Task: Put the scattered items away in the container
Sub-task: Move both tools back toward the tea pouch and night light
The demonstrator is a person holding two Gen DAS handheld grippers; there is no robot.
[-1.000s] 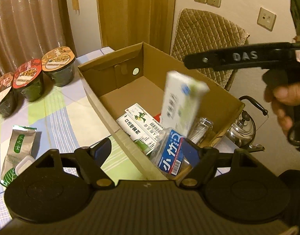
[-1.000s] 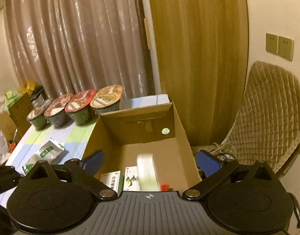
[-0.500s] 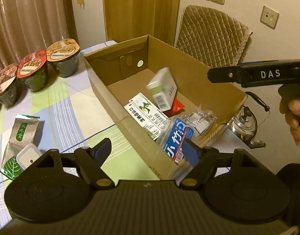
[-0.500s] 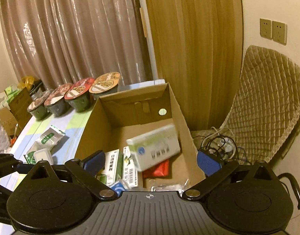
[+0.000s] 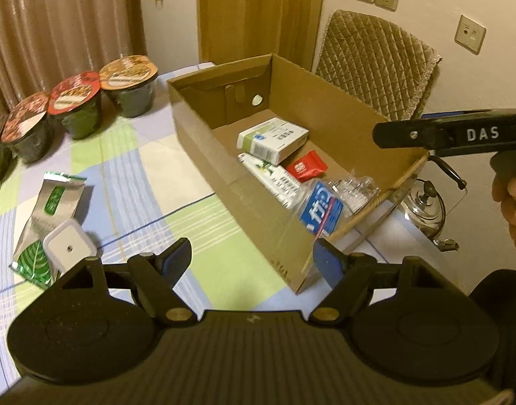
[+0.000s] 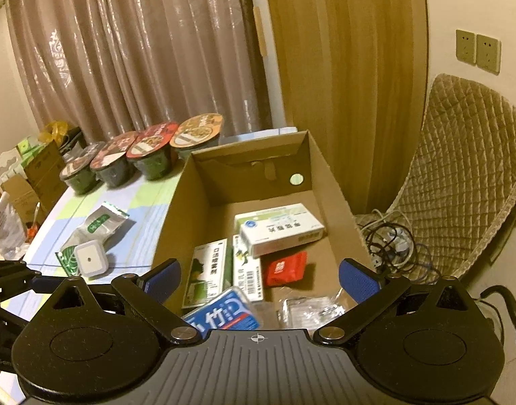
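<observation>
Right claw (image 6: 259, 280): spread wide, nothing gripped, held over the near end of the box (image 6: 177, 216).
Left claw (image 5: 251, 263): spread, empty, held above the surface (image 5: 177, 175) beside the box's near corner.
In box: white carton (image 6: 281, 227) lying tilted on a green-white carton (image 6: 248, 276); red sachet (image 6: 285, 268), blue pack (image 6: 224, 317), clear packet (image 6: 308, 310), another carton (image 6: 209, 270) alongside.
Left out: foil pouch (image 5: 54, 202) flat on the surface, small white case (image 5: 69, 246) resting on its lower end, both well apart from the box.
Cups (image 5: 76, 104): a row at the far edge; whether meant for tidying cannot be told.
Step judged: pouch and case next, likely for the left claw.
Risk: case sits on the pouch, so lifting the pouch first may tip the case off.
Risk: pouch is flat and slick; pads may slide over the foil.
Risk: low carry may catch the box wall.
</observation>
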